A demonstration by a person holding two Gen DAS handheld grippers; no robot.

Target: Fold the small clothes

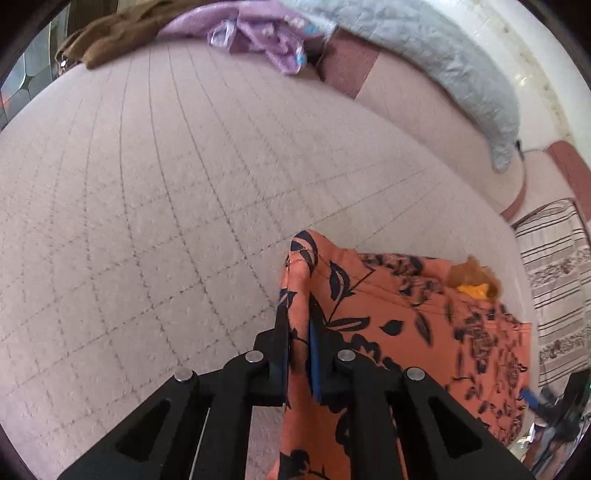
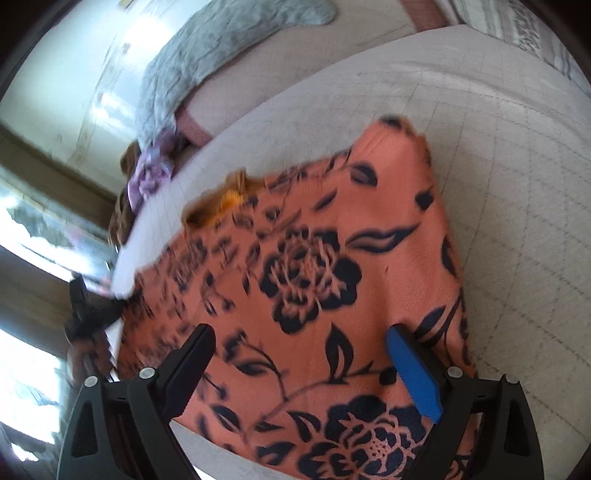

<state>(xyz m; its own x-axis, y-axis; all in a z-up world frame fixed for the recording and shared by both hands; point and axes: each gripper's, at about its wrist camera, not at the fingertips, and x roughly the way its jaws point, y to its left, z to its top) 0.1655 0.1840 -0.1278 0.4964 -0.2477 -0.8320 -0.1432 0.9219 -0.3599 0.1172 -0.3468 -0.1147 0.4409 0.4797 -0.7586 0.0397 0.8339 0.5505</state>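
Two black fingers of the left gripper [image 1: 299, 332] are pinched together on a raised fold of the orange floral garment [image 1: 388, 332], the cloth pressed between the blue pads. From that pinched edge the garment runs away toward the lower right of the left wrist view. The right gripper [image 2: 303, 354] stands wide apart above the cloth, holding nothing. Under it the garment [image 2: 314, 266] lies on the quilted bed cover [image 2: 498, 177], its long axis slanting from lower left up to a corner at upper right. Beyond lie a purple garment [image 1: 258, 33], a brown garment [image 1: 118, 33] and a grey blanket [image 1: 443, 55].
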